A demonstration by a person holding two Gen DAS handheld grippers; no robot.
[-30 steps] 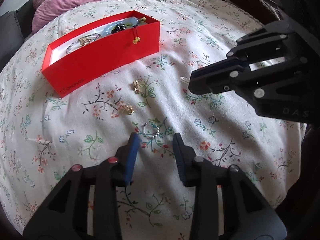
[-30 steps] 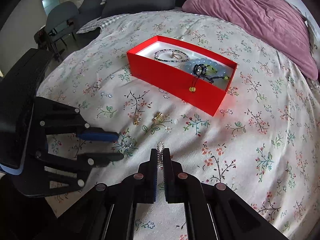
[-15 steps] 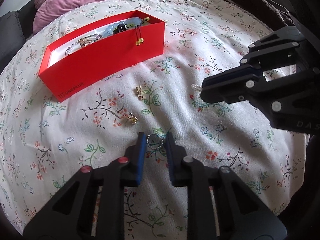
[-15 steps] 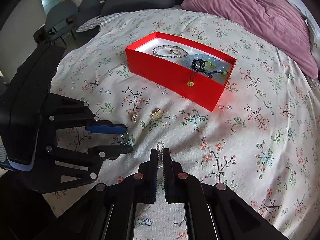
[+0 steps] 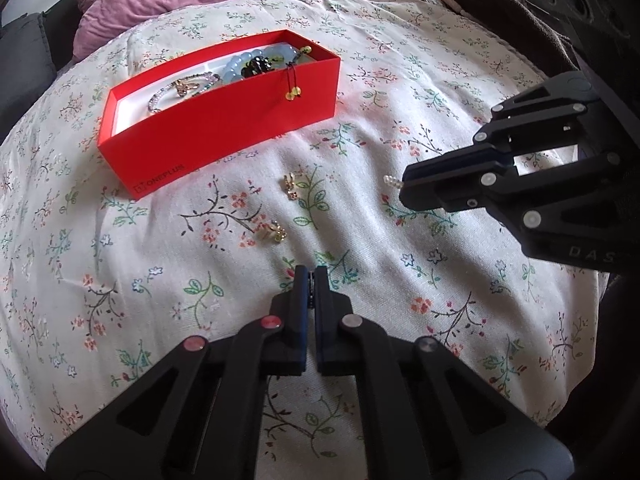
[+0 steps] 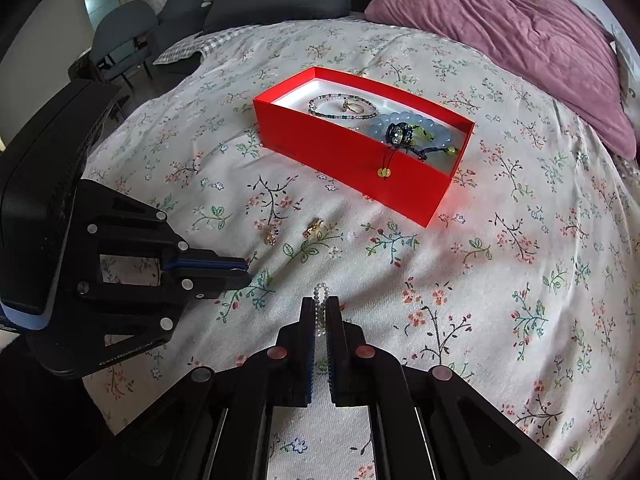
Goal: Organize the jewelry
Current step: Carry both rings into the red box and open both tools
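The left tool [image 5: 311,276] points steeply down at the floral bedspread [image 5: 120,260], and its jaws have just been closing; they now stand nearly together. A small ring [image 5: 310,280] lay between them, and only a sliver of it shows in the slit now, so it seems pinched there, though the view is too tight to be sure.

The right tool [image 6: 321,308] stands narrow as well, its pads pressed on a small loop of pale beads [image 6: 321,298], whose top pokes out above the fingertips. In the left wrist view that same loop shows as a tiny white tip at the nose of the right tool [image 5: 404,190], held above the bedspread on the right.

On the bedspread, just beyond the left tool, lies a small gold earring [image 5: 275,233], and a little farther off a second gold piece [image 5: 291,187]. The two are apart from each other and from both tools.

Farther still, to the left in the left wrist view, sits the open red box [image 5: 224,136], lettered "ONEPLUS" on its near wall. Inside lie a thin beaded bracelet [image 6: 340,106] with a ring on it, a pale blue bead bracelet [image 6: 420,126] and a dark bead charm [image 6: 400,134] on a cord. The cord's two yellow beads [image 6: 385,173] hang over the near wall, outside the box.

A mauve quilt [image 6: 520,40] is bunched at the far edge of the bed.
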